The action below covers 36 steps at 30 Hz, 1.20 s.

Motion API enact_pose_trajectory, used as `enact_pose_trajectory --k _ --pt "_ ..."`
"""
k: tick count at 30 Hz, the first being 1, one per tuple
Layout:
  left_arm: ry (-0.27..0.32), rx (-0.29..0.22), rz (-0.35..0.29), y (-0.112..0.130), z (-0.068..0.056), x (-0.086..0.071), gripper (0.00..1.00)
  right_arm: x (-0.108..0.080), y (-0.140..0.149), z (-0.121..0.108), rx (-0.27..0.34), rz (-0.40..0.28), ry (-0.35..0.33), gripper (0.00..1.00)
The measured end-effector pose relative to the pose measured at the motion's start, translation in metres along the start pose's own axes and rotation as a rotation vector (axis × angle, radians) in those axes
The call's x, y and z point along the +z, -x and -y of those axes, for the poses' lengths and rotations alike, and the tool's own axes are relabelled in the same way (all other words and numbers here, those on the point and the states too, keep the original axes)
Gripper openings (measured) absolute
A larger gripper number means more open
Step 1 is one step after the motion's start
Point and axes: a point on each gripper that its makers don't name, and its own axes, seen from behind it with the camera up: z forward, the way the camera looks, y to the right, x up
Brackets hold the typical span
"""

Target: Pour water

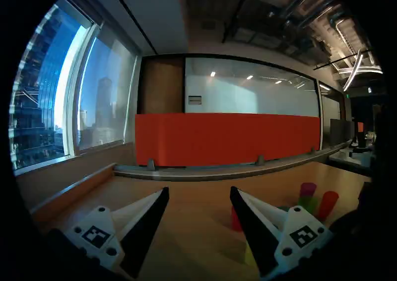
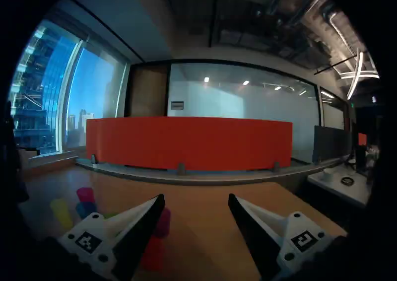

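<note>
Closest of all, the left gripper (image 1: 199, 189): fingers spread wide, holding nothing, touching nothing, hanging above the wooden table (image 1: 198, 241). Same for the right gripper (image 2: 196, 196): wide open, nothing between the fingers, up over that table too. Looks like no pouring done yet, and nothing picked up. Small bright cups standing on the table, down past the fingers, none of them touched. From the left gripper view: purple cup (image 1: 308, 188) and orange cup (image 1: 328, 204) off to the right, red cup (image 1: 235, 220) partly hidden behind one finger. From the right gripper view: pink cup (image 2: 85, 194), yellow cup (image 2: 61, 212) and blue cup (image 2: 83, 209) off to the left, dark pink cup (image 2: 163, 221) peeking out beside a finger. No way of telling the cup with water in it. Left to do, as a guess: reach down, close on a cup, lift, tip over another cup
</note>
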Motion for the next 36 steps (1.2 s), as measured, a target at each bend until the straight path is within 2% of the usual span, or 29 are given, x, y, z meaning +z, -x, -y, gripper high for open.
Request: enact_pose_trajectory --k 5,9,15,23,29,36 --pt "0.034 0.017 0.011 -0.024 -0.006 0.009 0.91 0.006 -0.033 0.002 -0.003 -0.003 -0.012 0.99" --pt "0.063 0.052 0.008 -0.047 -0.012 0.015 0.91 0.01 -0.058 0.007 0.003 -0.012 -0.034 1.0" --pt "0.12 0.068 0.007 -0.073 -0.026 0.021 0.91 0.017 -0.08 0.013 0.02 -0.003 -0.066 0.99" --pt "0.191 0.08 0.046 -0.074 -0.037 0.026 0.91 0.02 -0.083 0.02 0.029 0.016 -0.121 0.99" --pt "0.273 0.083 0.063 -0.079 -0.052 0.026 0.91 0.02 -0.083 0.038 -0.005 0.037 -0.22 0.99" --pt "0.403 0.109 0.096 -0.077 -0.078 0.024 0.91 0.016 -0.085 0.067 -0.056 0.056 -0.361 0.99"
